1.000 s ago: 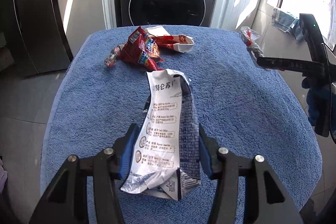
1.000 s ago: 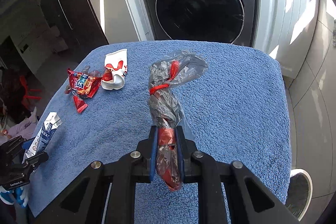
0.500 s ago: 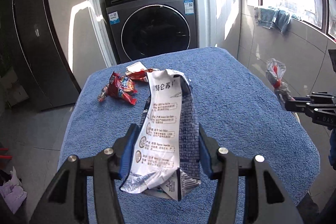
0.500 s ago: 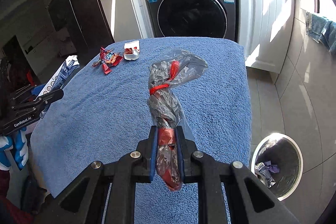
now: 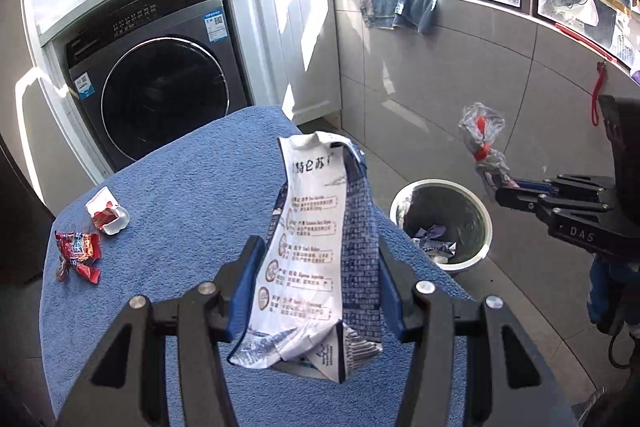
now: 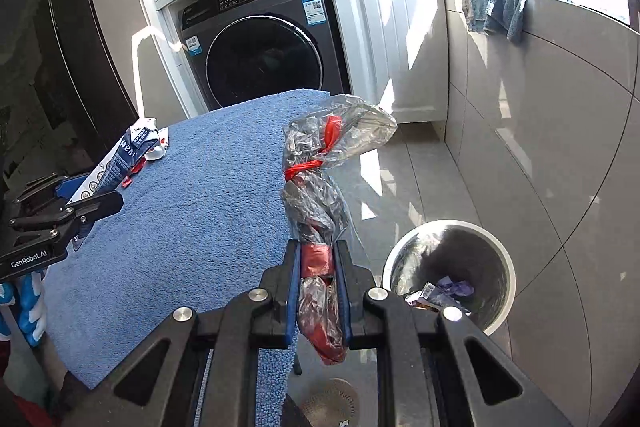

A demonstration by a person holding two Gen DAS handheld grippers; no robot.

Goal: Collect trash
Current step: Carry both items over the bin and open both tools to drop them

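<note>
My left gripper [image 5: 316,255] is shut on a flattened white-and-blue milk carton [image 5: 316,251], held above the right edge of the blue towel-covered table [image 5: 180,195]. My right gripper [image 6: 316,259] is shut on a crumpled clear plastic bag with red strips [image 6: 320,187], held off the table's right side, above the floor and left of the round white trash bin [image 6: 500,267]. The bin [image 5: 486,215] holds some wrappers. A red snack wrapper [image 5: 76,255] and a small white-and-red carton [image 5: 106,211] lie on the table's far left.
A dark front-loading washing machine [image 5: 160,87] and a white cabinet [image 5: 288,39] stand behind the table. A grey tiled wall with a blue cloth [image 5: 400,7] over its ledge runs along the right. A floor drain [image 6: 332,403] lies below my right gripper.
Both grippers have swung to the right with their loads, off the table's middle toward its right edge. The trash bin has come into both views.
</note>
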